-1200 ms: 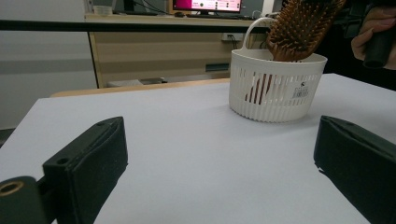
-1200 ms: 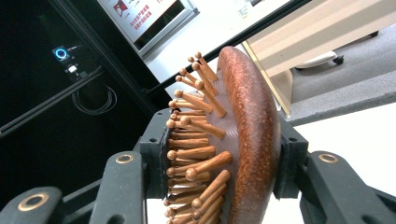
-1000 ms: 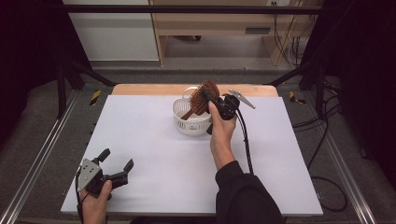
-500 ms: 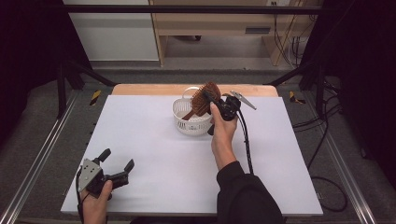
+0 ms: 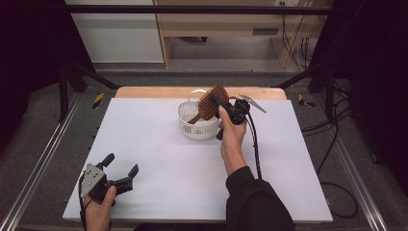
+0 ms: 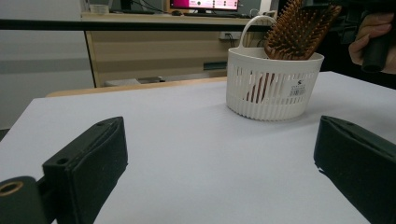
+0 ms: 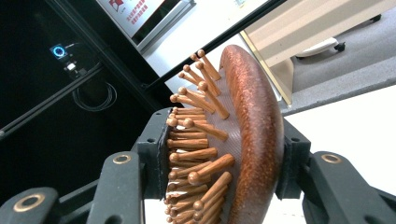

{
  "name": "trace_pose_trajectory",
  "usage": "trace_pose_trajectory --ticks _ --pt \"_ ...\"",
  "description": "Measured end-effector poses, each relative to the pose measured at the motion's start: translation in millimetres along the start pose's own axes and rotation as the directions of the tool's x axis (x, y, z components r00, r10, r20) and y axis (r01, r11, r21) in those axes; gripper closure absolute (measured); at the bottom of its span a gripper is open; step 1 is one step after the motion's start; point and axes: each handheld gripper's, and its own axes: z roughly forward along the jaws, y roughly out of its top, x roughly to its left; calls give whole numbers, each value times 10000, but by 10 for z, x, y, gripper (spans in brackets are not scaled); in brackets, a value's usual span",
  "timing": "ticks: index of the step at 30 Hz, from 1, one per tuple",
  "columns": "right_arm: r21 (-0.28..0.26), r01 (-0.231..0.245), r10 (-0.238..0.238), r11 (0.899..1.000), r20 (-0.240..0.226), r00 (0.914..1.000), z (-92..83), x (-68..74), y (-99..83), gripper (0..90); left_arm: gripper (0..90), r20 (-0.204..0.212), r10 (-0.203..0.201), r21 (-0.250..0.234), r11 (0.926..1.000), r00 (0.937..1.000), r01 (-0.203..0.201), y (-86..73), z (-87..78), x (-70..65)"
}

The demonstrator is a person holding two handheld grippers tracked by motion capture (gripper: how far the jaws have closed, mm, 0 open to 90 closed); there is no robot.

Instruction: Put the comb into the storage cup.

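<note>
Hairbrush (image 5: 210, 104) at upper centre: our right claw (image 5: 222, 103) clamps its head, handle slanting down-left into the basket (image 5: 192, 126); left claw (image 5: 119, 169) idle, open, lower left

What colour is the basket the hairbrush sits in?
White basket, slotted sides; clearest in the left gripper view.

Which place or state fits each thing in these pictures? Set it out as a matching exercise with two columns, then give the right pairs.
Things:
1. hairbrush
2. white basket
3. left hand-held gripper
4. right hand-held gripper

Place or state:
A. open, holding nothing, near the table's front edge
B. shut on the brush head
C. handle down inside the basket
D. stands at the far side of the white table

Pairs: 1-C, 2-D, 3-A, 4-B
</note>
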Motion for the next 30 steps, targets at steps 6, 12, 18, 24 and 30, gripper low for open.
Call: trace_pose_trajectory --ticks 6,12,18,24,30 --pt "53 -142 142 9999 -16 9999 -16 -54 3 490 28 28 2 5 10000 10000 -2 1 2 -2" --pt "109 -184 184 9998 4 9998 -27 -84 4 487 28 61 8 30 10000 10000 -8 -1 9 -11" --pt "157 -160 160 9997 25 9999 -32 -102 8 483 28 91 12 57 10000 10000 -13 -3 12 -9" --pt "220 -225 224 9995 63 9997 -42 -143 10 479 27 74 18 45 10000 10000 -18 -2 11 -10" --pt "256 -210 208 9995 62 9998 -45 -155 11 475 27 77 24 47 10000 10000 -24 -1 11 -10"
